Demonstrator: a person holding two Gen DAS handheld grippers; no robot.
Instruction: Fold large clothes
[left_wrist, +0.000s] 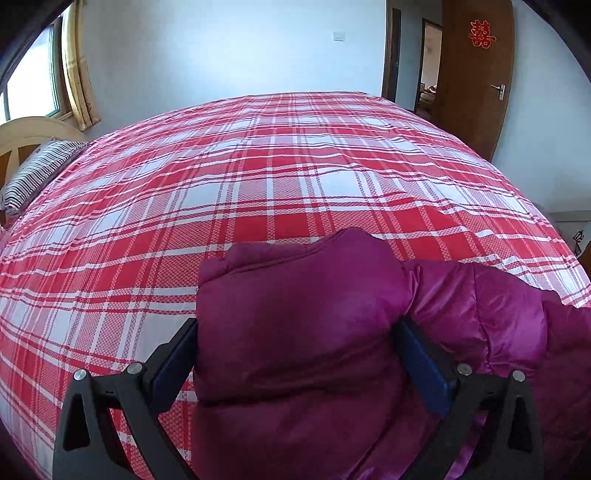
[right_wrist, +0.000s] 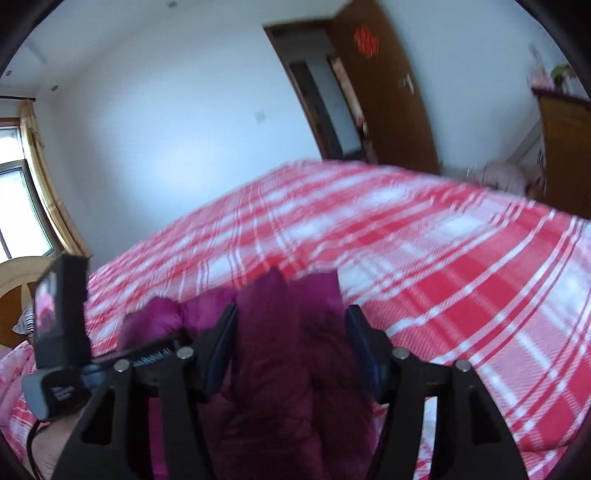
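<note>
A puffy purple jacket lies bunched at the near edge of a bed with a red-and-white checked sheet. My left gripper is shut on a thick padded fold of it, and the fold bulges up between the two fingers. The rest of the jacket trails off to the right. In the blurred right wrist view, my right gripper holds another bunch of the jacket, and the fabric fills the gap from pad to pad. The camera body of the left gripper shows at the left of that view.
The bed stretches away ahead of both grippers. A striped pillow and a wooden headboard are at the far left below a window. A brown door stands open at the back right. A wooden cabinet is on the right.
</note>
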